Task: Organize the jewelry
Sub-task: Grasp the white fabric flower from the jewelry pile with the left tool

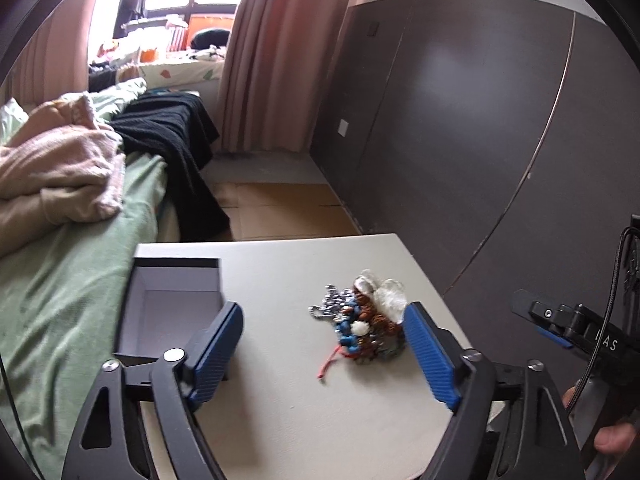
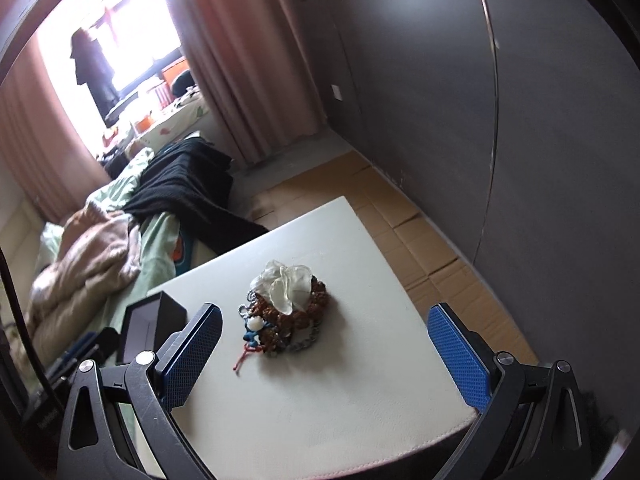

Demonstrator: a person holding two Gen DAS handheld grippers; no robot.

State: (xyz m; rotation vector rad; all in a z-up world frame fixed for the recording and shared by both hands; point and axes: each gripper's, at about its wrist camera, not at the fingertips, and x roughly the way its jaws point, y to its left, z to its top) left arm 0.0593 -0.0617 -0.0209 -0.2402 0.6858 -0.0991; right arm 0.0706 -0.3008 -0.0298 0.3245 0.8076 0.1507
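Both my grippers, left gripper (image 1: 324,344) and right gripper (image 2: 324,354), are spread empty, jewelry pile (image 1: 360,320) just ahead between the fingers, so next I'm pinching one piece for the box (image 1: 168,308).

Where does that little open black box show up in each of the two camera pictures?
Left wrist view: the black box sits lower left, just behind the left finger, its pale inside showing.
Right wrist view: the black box is at the table's left edge, partly hidden.
Shared landmark: the jewelry pile.
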